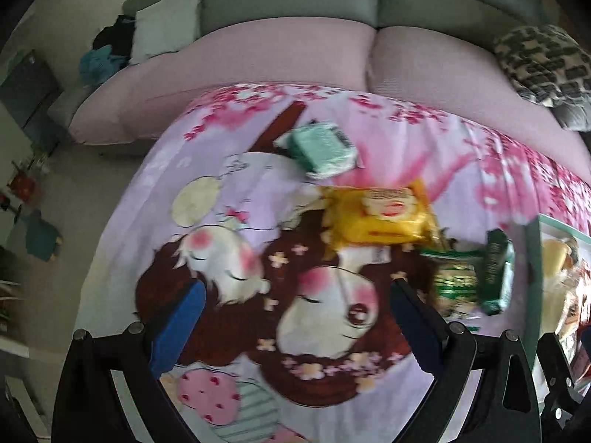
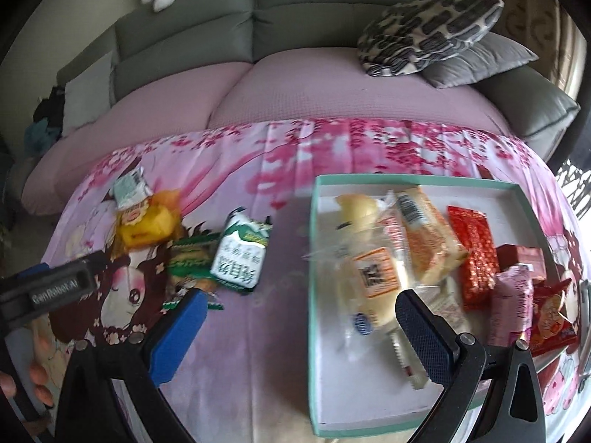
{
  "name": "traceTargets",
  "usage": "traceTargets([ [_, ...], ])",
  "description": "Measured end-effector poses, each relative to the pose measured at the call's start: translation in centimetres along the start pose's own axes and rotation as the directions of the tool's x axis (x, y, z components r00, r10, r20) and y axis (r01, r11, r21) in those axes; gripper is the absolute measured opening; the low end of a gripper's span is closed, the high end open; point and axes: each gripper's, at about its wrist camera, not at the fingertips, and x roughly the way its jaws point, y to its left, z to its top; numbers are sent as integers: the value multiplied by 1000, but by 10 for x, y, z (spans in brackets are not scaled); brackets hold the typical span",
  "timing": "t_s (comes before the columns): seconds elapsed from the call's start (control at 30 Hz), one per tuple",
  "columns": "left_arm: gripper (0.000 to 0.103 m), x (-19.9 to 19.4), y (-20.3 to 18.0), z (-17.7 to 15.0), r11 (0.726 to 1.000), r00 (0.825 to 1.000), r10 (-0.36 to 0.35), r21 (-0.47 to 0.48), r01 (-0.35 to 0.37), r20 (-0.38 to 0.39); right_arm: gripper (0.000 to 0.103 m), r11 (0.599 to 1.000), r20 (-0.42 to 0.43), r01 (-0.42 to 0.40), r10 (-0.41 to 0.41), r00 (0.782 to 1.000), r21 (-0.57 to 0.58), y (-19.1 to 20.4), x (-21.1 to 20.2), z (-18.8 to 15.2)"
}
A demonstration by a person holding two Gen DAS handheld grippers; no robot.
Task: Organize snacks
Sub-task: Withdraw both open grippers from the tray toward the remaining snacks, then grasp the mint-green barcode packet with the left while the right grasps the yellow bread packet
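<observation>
Several snacks lie loose on the pink cartoon cloth: a mint packet, a yellow packet, a green crinkled packet and a green-and-white packet. My left gripper hovers open over the cloth, short of the yellow packet, holding nothing. A teal-rimmed white tray holds wrapped bread, an orange cake, a red packet and a pink packet. My right gripper is open and empty, straddling the tray's left rim.
A sofa with a pink cover runs behind the table, with patterned and grey cushions at its right end. The left gripper's housing and a hand's fingers show at the lower left. Floor and clutter lie left.
</observation>
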Motion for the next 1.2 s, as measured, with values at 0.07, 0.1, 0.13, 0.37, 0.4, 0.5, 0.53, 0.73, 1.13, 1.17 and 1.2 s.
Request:
traceTargets([
  [0.07, 99, 2, 8, 1, 1000, 1000, -9, -21, 9, -7, 103, 1000, -7, 4, -5, 1000, -19, 7, 4, -1],
  [0.1, 99, 3, 11, 1, 999, 1000, -16, -31, 16, -12, 103, 1000, -11, 9, -9, 1000, -29, 11, 7, -2],
  [0.13, 99, 5, 14, 2, 999, 1000, -23, -40, 23, -17, 103, 999, -15, 14, -14, 1000, -41, 14, 9, -2],
  [0.37, 99, 13, 24, 7, 997, 998, -59, -55, 58, -33, 103, 994, -30, 36, -39, 999, -102, 31, 24, -8],
  [0.4, 99, 14, 26, 8, 996, 997, -69, -62, 66, -34, 103, 994, -29, 38, -41, 999, -107, 32, 24, -8],
  [0.5, 99, 17, 33, 15, 993, 995, -93, -73, 91, -30, 103, 994, -33, 38, -41, 999, -105, 34, 29, -5],
  [0.53, 99, 18, 34, 18, 992, 995, -101, -74, 98, -28, 103, 994, -37, 36, -40, 999, -104, 34, 31, -4],
  [0.73, 99, 32, 43, 35, 985, 988, -149, -93, 145, -36, 103, 993, -39, 39, -44, 998, -109, 38, 37, 3],
  [1.13, 99, 61, 40, 80, 971, 968, -231, -82, 223, -101, 103, 991, -26, -52, 49, 998, -127, 72, 47, 43],
  [1.17, 99, 63, 42, 84, 970, 966, -237, -78, 230, -106, 103, 988, -32, -74, 70, 997, -135, 82, 50, 48],
  [1.2, 99, 64, 43, 87, 970, 965, -239, -73, 232, -110, 103, 986, -34, -91, 87, 996, -138, 87, 52, 49],
])
